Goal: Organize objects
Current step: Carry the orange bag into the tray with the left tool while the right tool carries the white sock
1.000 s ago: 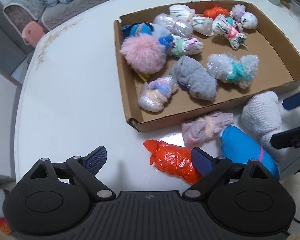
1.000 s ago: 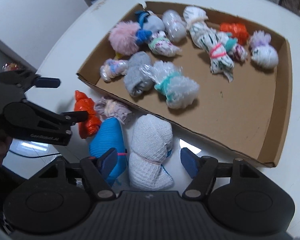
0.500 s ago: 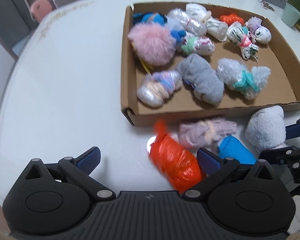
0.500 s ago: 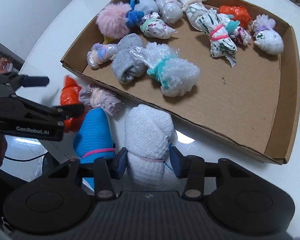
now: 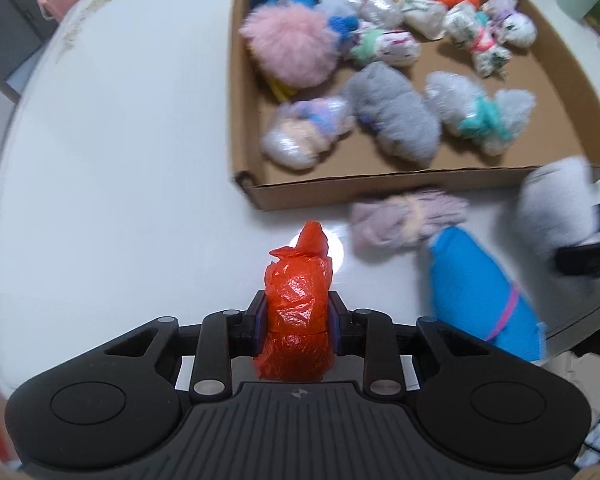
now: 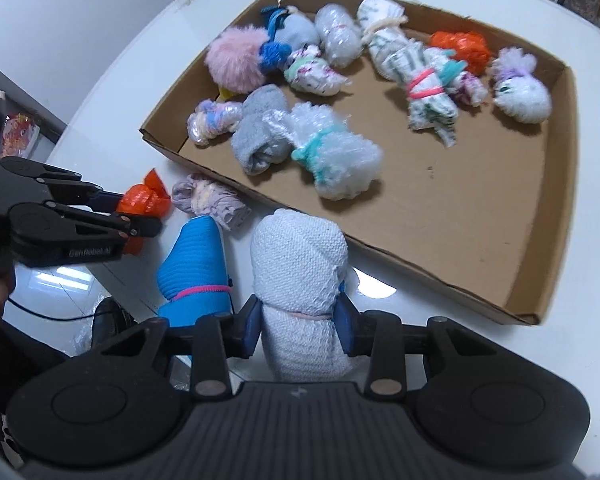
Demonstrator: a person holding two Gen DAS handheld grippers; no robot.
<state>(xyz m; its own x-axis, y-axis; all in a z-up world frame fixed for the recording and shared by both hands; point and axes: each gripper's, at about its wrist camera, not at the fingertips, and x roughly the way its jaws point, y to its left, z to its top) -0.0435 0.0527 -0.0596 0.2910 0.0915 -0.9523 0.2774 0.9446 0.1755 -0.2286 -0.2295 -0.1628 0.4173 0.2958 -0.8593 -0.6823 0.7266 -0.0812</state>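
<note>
My left gripper (image 5: 296,320) has just closed its jaws on the orange bag bundle (image 5: 298,304), my right gripper (image 6: 298,320) on the white knit roll (image 6: 300,264); a blue roll (image 6: 196,268) and a blurry, seemingly lilac bundle (image 5: 404,220) crowd the counter (image 5: 120,160) before the cardboard tray (image 6: 440,276).

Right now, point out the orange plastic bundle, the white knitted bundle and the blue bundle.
orange plastic bundle (image 5: 298,300): left wrist view, crinkled middle between the jaws.
white knitted bundle (image 6: 298,264): right wrist view, rounded upper part.
blue bundle (image 6: 196,260): right wrist view, ribbed body above its pink band.
</note>
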